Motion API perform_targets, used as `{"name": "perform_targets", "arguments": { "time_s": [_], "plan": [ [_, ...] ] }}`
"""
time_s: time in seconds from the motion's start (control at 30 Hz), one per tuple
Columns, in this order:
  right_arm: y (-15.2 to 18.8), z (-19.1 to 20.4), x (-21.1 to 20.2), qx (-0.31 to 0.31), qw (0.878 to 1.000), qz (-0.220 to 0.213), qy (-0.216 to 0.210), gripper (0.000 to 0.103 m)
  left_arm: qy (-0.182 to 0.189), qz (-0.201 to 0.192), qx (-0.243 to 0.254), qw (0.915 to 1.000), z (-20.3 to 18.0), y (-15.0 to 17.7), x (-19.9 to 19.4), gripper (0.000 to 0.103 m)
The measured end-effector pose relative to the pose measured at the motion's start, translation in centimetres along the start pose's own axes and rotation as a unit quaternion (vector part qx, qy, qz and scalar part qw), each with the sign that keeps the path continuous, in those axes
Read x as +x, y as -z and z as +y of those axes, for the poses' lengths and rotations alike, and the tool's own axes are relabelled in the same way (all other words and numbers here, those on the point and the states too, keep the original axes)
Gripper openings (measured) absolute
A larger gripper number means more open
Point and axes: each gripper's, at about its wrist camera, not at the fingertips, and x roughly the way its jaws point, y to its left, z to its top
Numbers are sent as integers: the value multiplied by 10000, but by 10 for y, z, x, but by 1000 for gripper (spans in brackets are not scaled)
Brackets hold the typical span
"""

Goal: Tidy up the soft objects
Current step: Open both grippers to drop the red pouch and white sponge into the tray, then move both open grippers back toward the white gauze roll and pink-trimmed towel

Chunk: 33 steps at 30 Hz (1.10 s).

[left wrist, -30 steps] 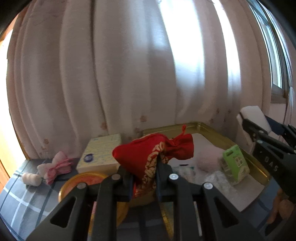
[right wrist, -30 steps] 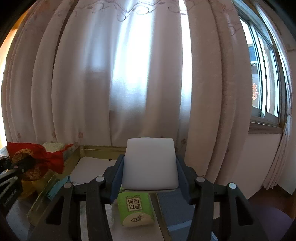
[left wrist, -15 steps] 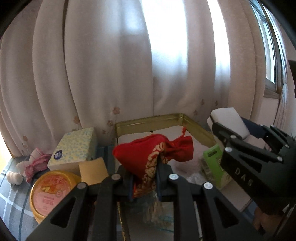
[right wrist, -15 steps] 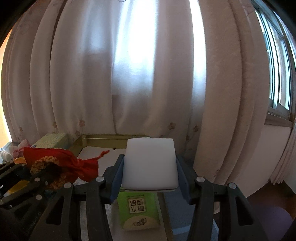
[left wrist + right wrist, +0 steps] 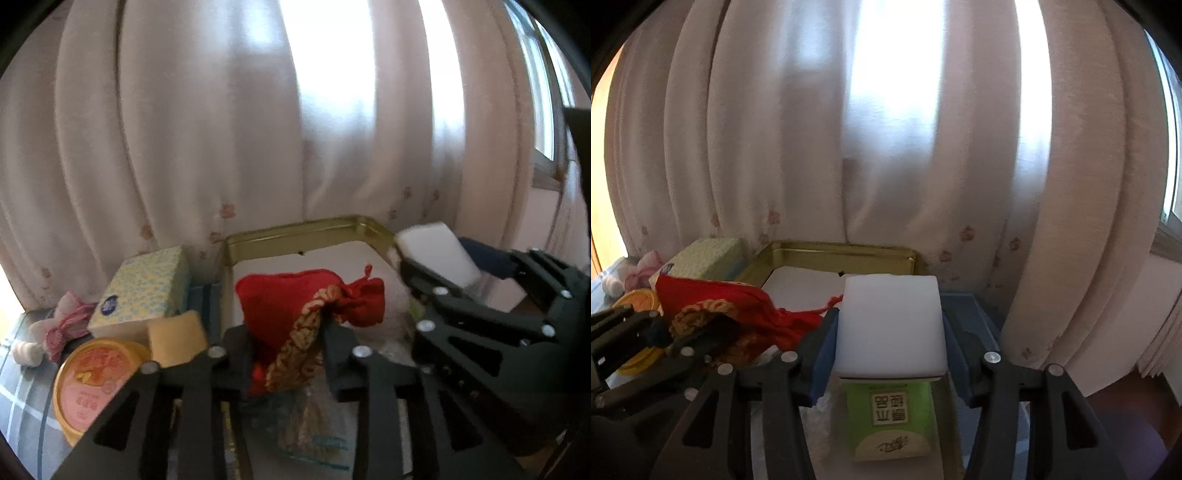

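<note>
A red drawstring pouch (image 5: 295, 299) with gold embroidery sits between the fingers of my left gripper (image 5: 290, 332), above the near part of the gold tin (image 5: 303, 236). The jaws are opening, and the pouch still fills the gap and touches both pads. My right gripper (image 5: 888, 319) holds a white sponge block (image 5: 890, 328) between its blue pads; its jaws are opening slightly, though both pads still touch the block. It hangs over the tin's (image 5: 842, 254) right side, above a green tissue pack (image 5: 886, 417). The right wrist view shows the pouch (image 5: 713, 295) at lower left.
Left of the tin stand a yellow-patterned tissue box (image 5: 147, 284), a yellow sponge (image 5: 177, 341) and a round orange-lidded tub (image 5: 92, 384). A pink bow (image 5: 62, 325) lies farther left. A clear plastic packet (image 5: 310, 424) lies in the tin. Curtains hang right behind.
The left jaws have spread apart around the red pouch. Both grippers have moved in over the tin, with the right one now close beside the left.
</note>
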Motion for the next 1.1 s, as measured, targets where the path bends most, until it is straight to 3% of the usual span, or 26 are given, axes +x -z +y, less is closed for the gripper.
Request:
{"name": "perform_targets", "arguments": {
  "time_s": [0.07, 0.13, 0.2, 0.33, 0.47, 0.63, 1.1],
  "plan": [
    [0, 1, -2, -21, 9999, -48, 125, 62, -57, -30, -138, 9999, 5, 1, -2, 50],
    [1, -5, -4, 95, 9998, -88, 139, 65, -177, -35, -359, 9992, 13, 2, -2, 75],
    [2, -11, -6, 258, 9995, -132, 120, 70, -201, -40, -542, 9983, 20, 3, -3, 87],
    [4, -21, -13, 498, 9982, -311, 112, 81, -305, -181, -666, 9971, 27, 5, -8, 101],
    [6, -23, -17, 619, 9972, -407, 141, 88, -477, -347, -538, 9968, 27, 6, -16, 103],
    [7, -18, -21, 526, 9972, -472, 239, 93, -1087, -745, -321, 9908, 26, 8, -29, 103],
    [8, -17, -24, 600, 9963, -478, 391, 93, -1113, -735, -511, 9898, 38, 9, -28, 103]
  ]
}}
